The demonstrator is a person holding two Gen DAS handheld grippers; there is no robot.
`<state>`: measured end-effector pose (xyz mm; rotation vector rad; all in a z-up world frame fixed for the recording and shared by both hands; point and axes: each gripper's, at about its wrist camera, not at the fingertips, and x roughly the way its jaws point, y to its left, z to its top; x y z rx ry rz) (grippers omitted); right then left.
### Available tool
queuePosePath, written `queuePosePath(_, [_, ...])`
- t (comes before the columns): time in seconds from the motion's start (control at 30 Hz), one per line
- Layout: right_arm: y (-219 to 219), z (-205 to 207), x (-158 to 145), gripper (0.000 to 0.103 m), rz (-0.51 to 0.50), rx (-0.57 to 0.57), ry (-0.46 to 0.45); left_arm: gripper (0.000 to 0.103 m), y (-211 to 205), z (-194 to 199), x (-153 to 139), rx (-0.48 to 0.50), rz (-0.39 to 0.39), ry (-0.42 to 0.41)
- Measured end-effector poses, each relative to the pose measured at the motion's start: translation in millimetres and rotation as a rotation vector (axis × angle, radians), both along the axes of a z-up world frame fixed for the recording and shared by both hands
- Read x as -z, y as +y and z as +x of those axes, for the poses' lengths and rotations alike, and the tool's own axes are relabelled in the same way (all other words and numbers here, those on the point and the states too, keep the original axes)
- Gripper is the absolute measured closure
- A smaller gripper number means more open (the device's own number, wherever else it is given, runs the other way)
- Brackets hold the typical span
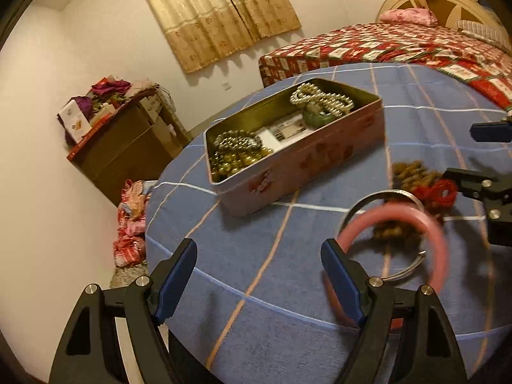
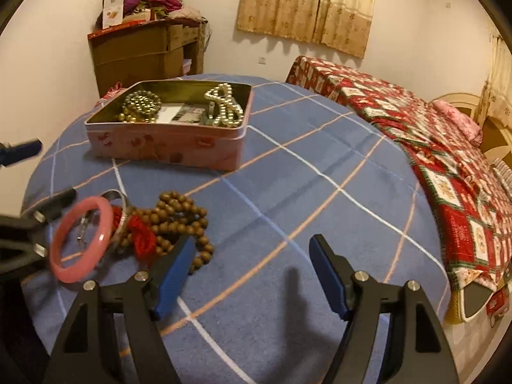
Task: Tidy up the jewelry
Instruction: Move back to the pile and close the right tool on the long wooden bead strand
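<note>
Bedroom walls, tan curtains (image 1: pixel 220 16) and a bed under a red patchwork quilt (image 1: pixel 384 48) are framing the left wrist view, where a round bench draped in a blue plaid cloth (image 1: pixel 256 256) is carrying the jewelry. An open pink tin (image 1: pixel 307 160) is sitting toward the far side of the bench, holding a pale pearl strand (image 1: pixel 323 99) at one end, gold-toned beads (image 1: pixel 236 153) at the other and a printed card between them. The left hand-held gripper (image 1: pixel 259 284) is hovering with its blue pads spread wide and nothing between them; a blurred pink bangle (image 1: pixel 400 243) is showing just beyond its right finger, overlapping a silver bangle (image 1: pixel 396 195), brown wooden beads (image 1: pixel 409 172) and a red tassel (image 1: pixel 438 195). Whether the finger is touching the pink bangle cannot be told. The other tool's black tip is reaching in from the right edge.

From the right wrist view, the right hand-held gripper (image 2: pixel 252 275) is likewise standing wide open and empty over the cloth, its left pad just in front of the wooden beads (image 2: pixel 179 214). The pink bangle (image 2: pixel 83 240) is appearing tilted beside the left tool's black finger at the frame's left edge, near the red tassel (image 2: pixel 140 236). The tin (image 2: pixel 166 147) is resting well behind this pile, and a brown cabinet (image 2: pixel 144 51) is standing against the wall.
</note>
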<state>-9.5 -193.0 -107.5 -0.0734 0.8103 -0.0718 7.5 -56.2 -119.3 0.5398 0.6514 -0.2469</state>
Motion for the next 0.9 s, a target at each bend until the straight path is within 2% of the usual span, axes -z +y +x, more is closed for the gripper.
queuePosePath(0.23, [10,9,9,0.026,0.006,-0.043,0.042,0.022,15,26,13,-0.066,0.034,-0.009])
queuePosePath(0.4, [-2,22,8,0.025,-0.033,0.037,0.070,0.022,27,49,14,-0.113,0.051,-0.018])
queuePosePath(0.53, [-33,17,10,0.025,-0.003,0.126,0.078,0.022,44,55,9,-0.152,-0.020,0.014])
queuePosePath(0.6, [-40,13,10,0.025,-0.020,0.158,0.080,0.022,47,50,0,-0.157,-0.074,0.019])
queuePosePath(0.7, [-47,11,8,0.025,-0.044,0.194,0.083,0.022,38,35,-17,-0.112,-0.135,-0.001])
queuePosePath(0.77, [-47,12,7,0.025,-0.039,0.207,0.081,0.022,24,25,-23,-0.049,-0.150,0.006])
queuePosePath(0.9, [-39,14,7,0.026,-0.010,0.181,0.068,0.022,-7,13,-15,0.035,-0.103,0.021])
